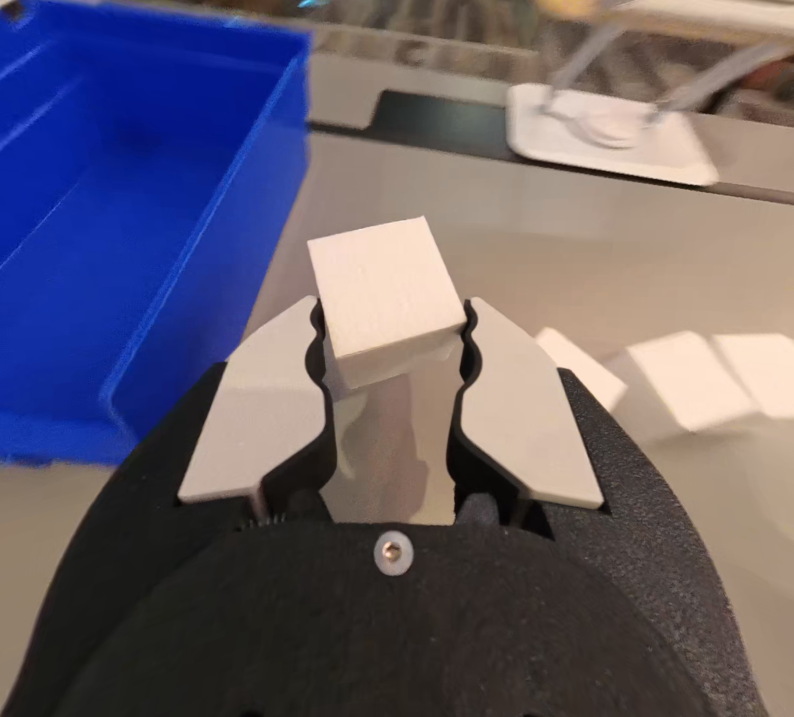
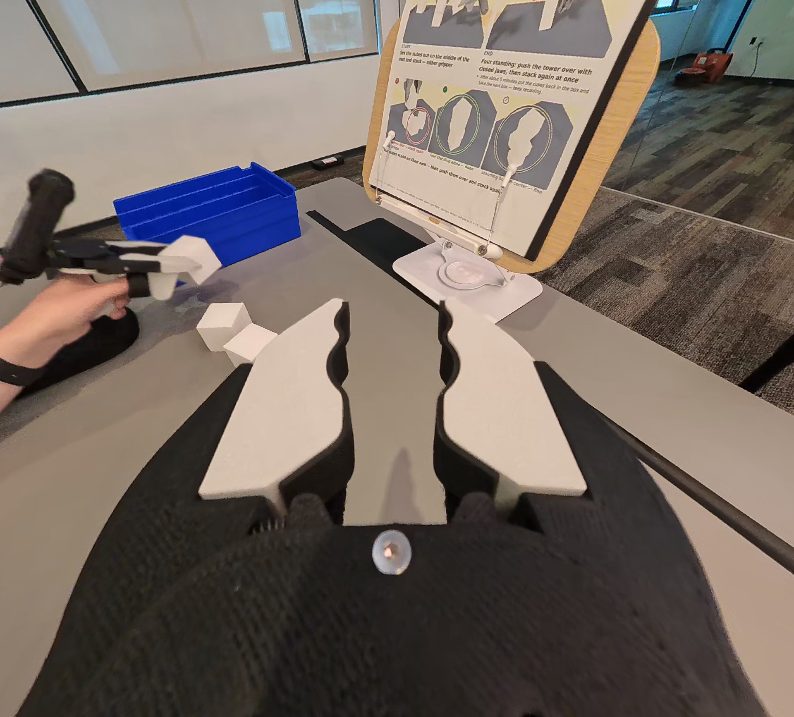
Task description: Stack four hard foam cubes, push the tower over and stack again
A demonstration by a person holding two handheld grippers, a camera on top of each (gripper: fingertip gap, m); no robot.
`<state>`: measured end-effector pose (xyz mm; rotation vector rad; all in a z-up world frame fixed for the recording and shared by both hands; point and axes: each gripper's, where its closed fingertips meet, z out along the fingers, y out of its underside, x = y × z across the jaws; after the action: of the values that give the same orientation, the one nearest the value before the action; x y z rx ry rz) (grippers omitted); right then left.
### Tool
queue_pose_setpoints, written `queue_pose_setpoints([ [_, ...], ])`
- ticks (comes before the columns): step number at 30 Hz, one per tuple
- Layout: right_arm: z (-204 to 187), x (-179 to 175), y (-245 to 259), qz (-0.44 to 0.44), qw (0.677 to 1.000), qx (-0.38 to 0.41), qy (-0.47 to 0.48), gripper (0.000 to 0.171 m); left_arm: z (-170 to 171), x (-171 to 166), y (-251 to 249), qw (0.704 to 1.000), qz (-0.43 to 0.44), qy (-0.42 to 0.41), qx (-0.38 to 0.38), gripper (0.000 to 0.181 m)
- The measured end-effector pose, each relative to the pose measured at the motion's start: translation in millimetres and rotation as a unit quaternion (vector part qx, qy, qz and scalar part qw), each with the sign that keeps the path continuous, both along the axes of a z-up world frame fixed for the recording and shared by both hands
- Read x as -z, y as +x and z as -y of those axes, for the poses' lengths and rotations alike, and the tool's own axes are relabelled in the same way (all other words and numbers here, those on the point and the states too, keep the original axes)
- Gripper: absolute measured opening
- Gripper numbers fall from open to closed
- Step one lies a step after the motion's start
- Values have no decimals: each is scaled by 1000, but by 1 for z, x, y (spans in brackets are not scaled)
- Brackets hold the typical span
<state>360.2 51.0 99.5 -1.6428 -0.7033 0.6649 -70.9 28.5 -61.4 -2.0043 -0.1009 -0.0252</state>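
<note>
While the left tool (image 1: 391,312) grips 1 white cube (image 1: 380,301) between its tips, lifted clear of the grey table (image 1: 558,266), a blue bin (image 1: 142,181) stands open just to its left. In the right wrist view the same tool (image 2: 189,266) shows at the far left, held by a hand (image 2: 60,322) with a dark band at the wrist, its cube (image 2: 195,256) tilted in front of the bin (image 2: 210,211). Below it, 2 more cubes (image 2: 234,331) lie on the table (image 2: 644,374), touching each other, just left of the right tool's fingers (image 2: 300,374). In the left wrist view, blurred white cubes (image 1: 687,378) lie to the right; their count there cannot be told. The right tool (image 2: 393,309) is open with nothing between its fingers, over bare table.

Farther right, a printed sheet (image 2: 515,65) with pictures and writing leans on a white stand (image 2: 468,279), backed by a wooden board (image 2: 601,189). A dark strip (image 2: 374,236) crosses the table near the stand. Beyond are white walls, large windows (image 2: 172,0) and patterned grey carpet (image 2: 687,202).
</note>
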Motion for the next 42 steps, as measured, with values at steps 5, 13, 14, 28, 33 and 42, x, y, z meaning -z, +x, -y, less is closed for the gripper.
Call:
queue_pose_setpoints([
  [5,1,2,-7,1,1000,-13,-2,40,22,-43,65,958,20,43,282,61],
  [13,-1,12,-15,23,999,-22,-13,40,29,-25,91,893,-23,1,450,61],
  [14,-1,14,-16,26,999,-22,-14,40,28,-17,91,890,-39,-6,455,61],
  [28,-5,30,-26,64,997,-29,-29,40,21,8,98,860,-52,-24,507,61],
  [33,-7,33,-26,66,997,-28,-35,40,22,11,102,856,-50,-26,514,61],
  [42,-10,39,-26,66,996,-31,-45,40,22,21,104,850,-44,-45,523,61],
])
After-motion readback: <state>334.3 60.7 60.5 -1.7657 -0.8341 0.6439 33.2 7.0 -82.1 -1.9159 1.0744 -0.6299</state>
